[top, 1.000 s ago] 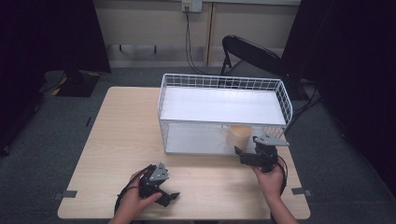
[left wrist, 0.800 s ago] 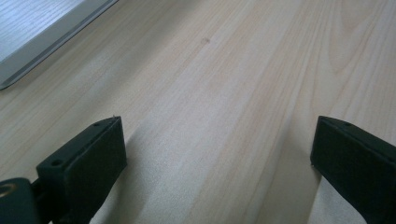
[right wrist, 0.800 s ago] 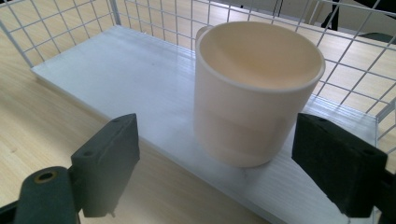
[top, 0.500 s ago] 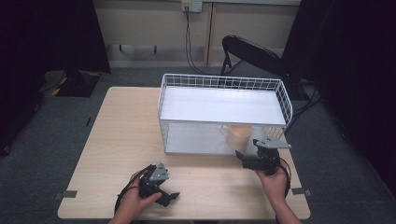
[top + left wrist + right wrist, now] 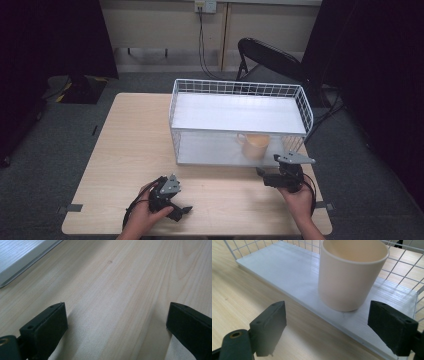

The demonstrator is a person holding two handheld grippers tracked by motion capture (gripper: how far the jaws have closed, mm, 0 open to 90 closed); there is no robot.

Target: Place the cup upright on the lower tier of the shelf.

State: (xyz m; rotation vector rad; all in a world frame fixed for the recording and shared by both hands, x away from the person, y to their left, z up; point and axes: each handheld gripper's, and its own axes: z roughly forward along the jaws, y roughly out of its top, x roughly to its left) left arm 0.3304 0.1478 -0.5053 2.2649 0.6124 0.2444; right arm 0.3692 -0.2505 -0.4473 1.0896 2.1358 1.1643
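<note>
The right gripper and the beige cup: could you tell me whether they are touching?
Apart. In the right gripper view, the open right gripper sits short of the cup, with bare shelf between.

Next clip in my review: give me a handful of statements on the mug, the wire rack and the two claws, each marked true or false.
1. The mug stands upright on the lower shelf of the wire rack. True.
2. The right claw is shut on the mug. False: its jaws stand wide apart, short of the mug and not touching it.
3. The left claw is open over bare table wood. True.
4. A second mug sits on the rack's upper shelf. False: the upper shelf carries nothing.
5. The left claw is inside the rack. False: in the high view it sits near the table's front edge, well clear of the rack.
</note>
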